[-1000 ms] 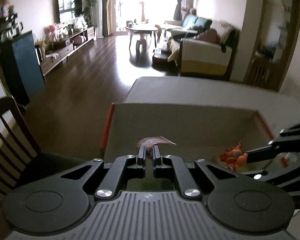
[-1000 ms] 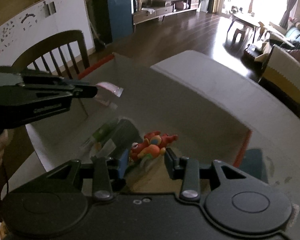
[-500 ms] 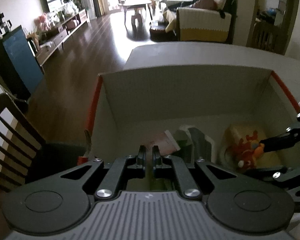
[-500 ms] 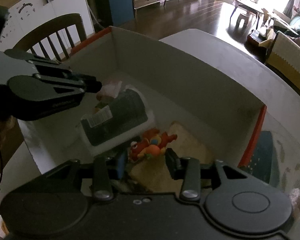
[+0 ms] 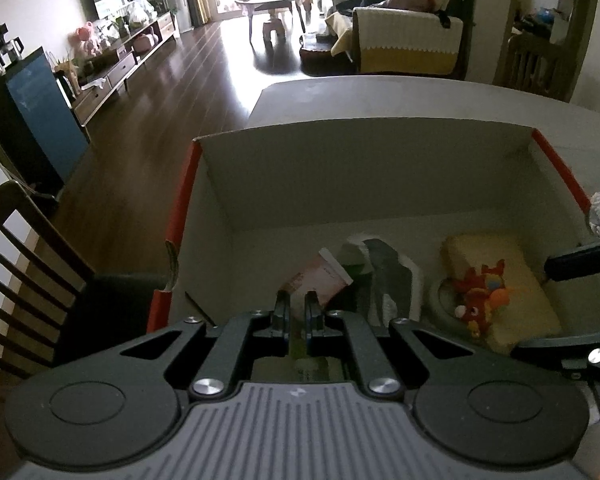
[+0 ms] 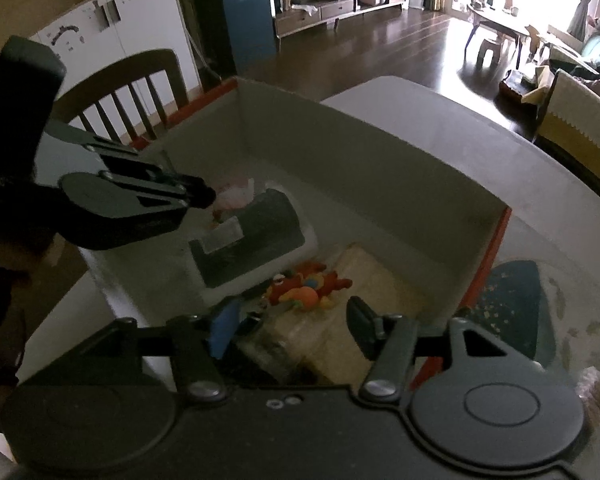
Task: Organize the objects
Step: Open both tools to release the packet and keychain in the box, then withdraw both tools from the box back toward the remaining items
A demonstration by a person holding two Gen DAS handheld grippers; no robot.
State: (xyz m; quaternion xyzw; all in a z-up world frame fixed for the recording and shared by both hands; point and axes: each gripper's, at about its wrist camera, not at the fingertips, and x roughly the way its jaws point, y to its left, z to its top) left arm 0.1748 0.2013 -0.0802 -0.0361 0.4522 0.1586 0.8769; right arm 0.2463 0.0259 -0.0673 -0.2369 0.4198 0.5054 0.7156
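My left gripper (image 5: 296, 305) had its fingers closed on a thin pink packet (image 5: 319, 278), held inside the white cardboard box (image 5: 360, 168) with red edges, above a dark rounded item in a white tray (image 6: 256, 236). My right gripper (image 6: 290, 326) stood with its fingers wide open over a soft red and orange plush toy (image 6: 306, 286), which lay on a pale yellow spongy block (image 5: 528, 304) in the box on the grey surface (image 5: 420, 96).

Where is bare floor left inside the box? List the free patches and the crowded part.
Free: the strip of box floor along the far wall, and the corner by the red-edged side nearest the chair. Crowded: the near half, where the dark-and-white package, yellow pad and red toy sit close together.
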